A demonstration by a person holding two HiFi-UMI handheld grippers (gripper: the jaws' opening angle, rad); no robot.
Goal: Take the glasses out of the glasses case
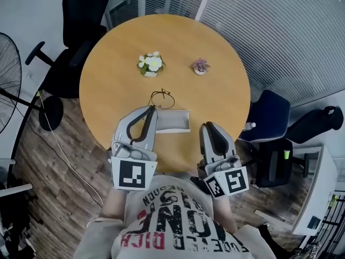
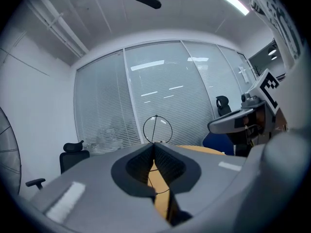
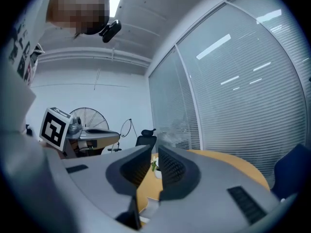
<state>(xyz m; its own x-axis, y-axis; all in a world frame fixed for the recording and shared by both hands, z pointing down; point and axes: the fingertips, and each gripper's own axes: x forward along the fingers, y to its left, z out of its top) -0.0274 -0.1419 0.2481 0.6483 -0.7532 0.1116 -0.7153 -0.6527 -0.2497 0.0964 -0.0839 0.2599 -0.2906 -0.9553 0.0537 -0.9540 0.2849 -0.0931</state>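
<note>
The glasses (image 1: 162, 97) are a thin dark wire frame, and they hang in the air over the round wooden table (image 1: 108, 85). My left gripper (image 1: 152, 110) is shut on the wire; in the left gripper view one round lens rim (image 2: 157, 129) stands up just past its closed jaws (image 2: 153, 145). The white glasses case (image 1: 173, 122) lies on the table just right of that gripper's tip. My right gripper (image 1: 207, 126) hovers right of the case, its jaws (image 3: 153, 152) a narrow gap apart with nothing between them. It also sees the lens rim (image 3: 127, 127).
Two small flower pots, one white (image 1: 150, 64) and one pink (image 1: 200, 66), stand at the table's far side. Black office chairs (image 1: 81, 15) are at the left and a blue chair (image 1: 268, 112) at the right. A floor fan (image 1: 8, 80) stands far left.
</note>
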